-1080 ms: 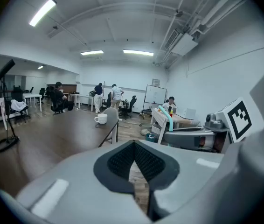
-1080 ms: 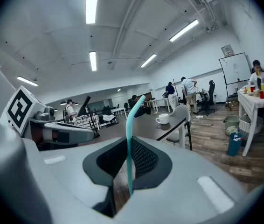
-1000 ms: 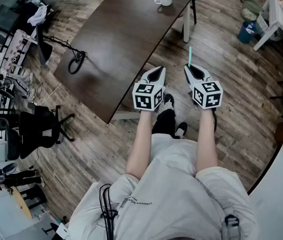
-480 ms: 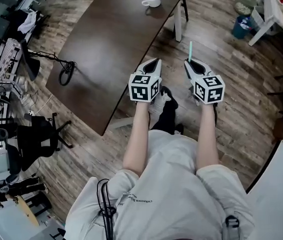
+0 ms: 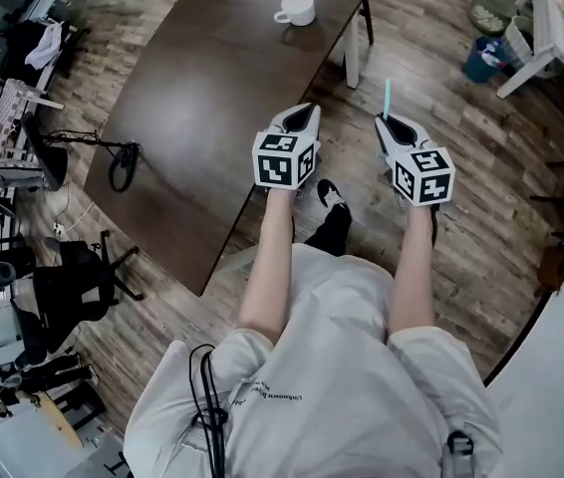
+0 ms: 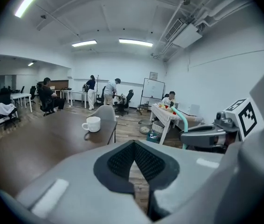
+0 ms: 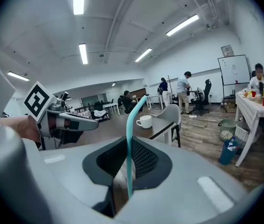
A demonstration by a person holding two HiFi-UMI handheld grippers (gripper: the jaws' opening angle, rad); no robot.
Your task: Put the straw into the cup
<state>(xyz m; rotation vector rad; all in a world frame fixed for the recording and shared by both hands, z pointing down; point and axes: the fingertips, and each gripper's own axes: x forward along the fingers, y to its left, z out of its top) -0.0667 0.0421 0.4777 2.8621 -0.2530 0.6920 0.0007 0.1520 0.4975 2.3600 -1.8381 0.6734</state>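
A white cup [image 5: 296,9] with a handle stands near the far end of the dark brown table [image 5: 202,98]; it also shows in the left gripper view [image 6: 92,124] and the right gripper view [image 7: 145,121]. My right gripper [image 5: 386,120] is shut on a teal straw [image 5: 387,96] that sticks up past its tips, seen close in the right gripper view [image 7: 130,143]. It hovers over the wooden floor, right of the table. My left gripper [image 5: 302,115] is shut with nothing in it, over the table's near right edge.
A grey chair [image 7: 169,115] stands at the table's far end beside the cup. A white table [image 5: 561,18] with small items, a blue bin [image 5: 483,62] and a basket lie at the far right. Office chairs, cables and several people fill the room's left and back.
The view has moved forward toward the table; the cup sits a little nearer. Both grippers stay shut, the straw still in the right one.
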